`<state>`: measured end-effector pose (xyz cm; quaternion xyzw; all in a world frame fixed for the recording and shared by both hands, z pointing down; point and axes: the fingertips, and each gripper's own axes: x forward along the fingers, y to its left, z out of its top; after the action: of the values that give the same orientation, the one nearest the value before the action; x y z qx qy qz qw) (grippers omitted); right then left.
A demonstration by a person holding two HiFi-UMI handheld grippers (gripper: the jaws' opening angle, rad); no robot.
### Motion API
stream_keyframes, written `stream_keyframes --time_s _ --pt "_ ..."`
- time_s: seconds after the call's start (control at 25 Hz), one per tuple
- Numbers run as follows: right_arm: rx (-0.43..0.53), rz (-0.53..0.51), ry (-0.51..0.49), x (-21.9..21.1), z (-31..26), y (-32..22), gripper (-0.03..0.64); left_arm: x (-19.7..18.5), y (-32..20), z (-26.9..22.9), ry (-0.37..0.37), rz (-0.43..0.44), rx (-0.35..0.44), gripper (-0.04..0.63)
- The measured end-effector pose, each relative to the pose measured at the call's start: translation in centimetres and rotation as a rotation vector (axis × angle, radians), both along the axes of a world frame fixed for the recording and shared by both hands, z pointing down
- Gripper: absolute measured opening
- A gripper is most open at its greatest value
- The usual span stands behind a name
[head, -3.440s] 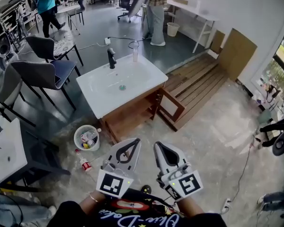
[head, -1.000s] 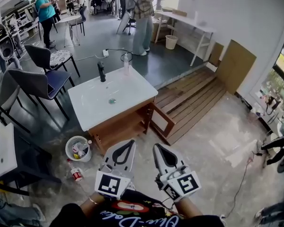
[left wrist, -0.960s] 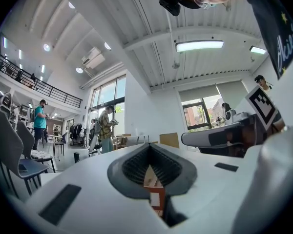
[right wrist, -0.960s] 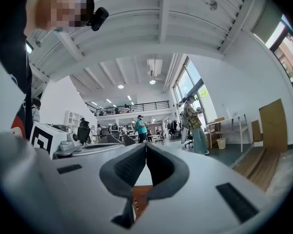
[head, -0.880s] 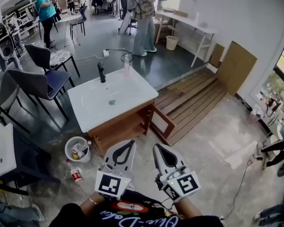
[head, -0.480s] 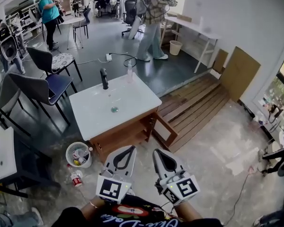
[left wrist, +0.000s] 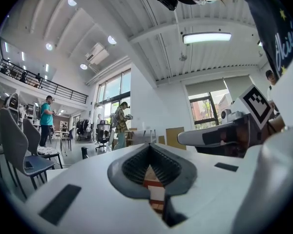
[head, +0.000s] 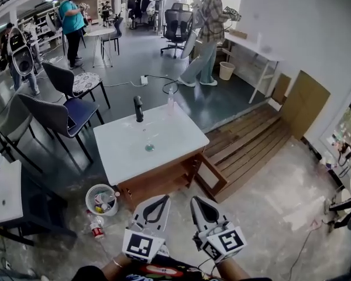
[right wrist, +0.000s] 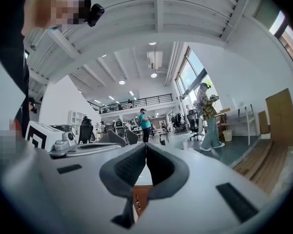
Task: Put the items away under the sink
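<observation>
**Both grippers closed and empty, short of the sink**

Head view: The white sink (head: 128, 151) stood on a wooden cabinet (head: 164, 183) whose door (head: 210, 177) hung open at the sink's right front corner. A black tap (head: 138, 108) rose at the sink's back edge, and a clear bottle (head: 170, 101) stood upright near the tap, on the rim. On the floor to the left of the sink sat a white basket (head: 92, 193) with small things in it, and a second bottle (head: 97, 231) lay just in front of the basket. The left hand-held gripper (head: 164, 198) and the right hand-held gripper (head: 194, 199) were held side by side in front of the sink, apart from it, both pointing toward the cabinet.

Left gripper view: The left hand-held gripper (left wrist: 149, 145) had its jaws together with nothing between them. The right one (left wrist: 224, 135) showed alongside.

Right gripper view: The right hand-held gripper (right wrist: 145, 144) was likewise shut tight and empty, its pads meeting in one line.
</observation>
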<state>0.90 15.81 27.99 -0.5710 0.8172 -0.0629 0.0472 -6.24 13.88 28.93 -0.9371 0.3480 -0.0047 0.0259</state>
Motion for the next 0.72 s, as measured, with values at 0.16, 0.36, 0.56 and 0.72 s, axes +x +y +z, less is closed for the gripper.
stream_keyframes --time_s 0.16,0.36,0.56,0.72 --pt "-0.015 -0.006 -0.002 0.0 0.7 -0.8 0.008 0.0 -0.7 0.8 -0.001 -0.009 -0.028 0.008" --pt "-0.022 -0.006 -0.004 0.6 0.9 -2.1 0.008 0.7 -2.0 1.1 0.001 -0.014 -0.043 0.008" --pt "-0.030 0.001 -0.005 1.4 1.2 -3.3 0.008 0.9 -3.7 1.0 0.003 -0.024 -0.039 0.008" --pt "-0.032 0.008 -0.009 1.8 1.0 -4.5 0.008 1.2 -5.0 0.7 -0.003 -0.020 -0.028 0.008"
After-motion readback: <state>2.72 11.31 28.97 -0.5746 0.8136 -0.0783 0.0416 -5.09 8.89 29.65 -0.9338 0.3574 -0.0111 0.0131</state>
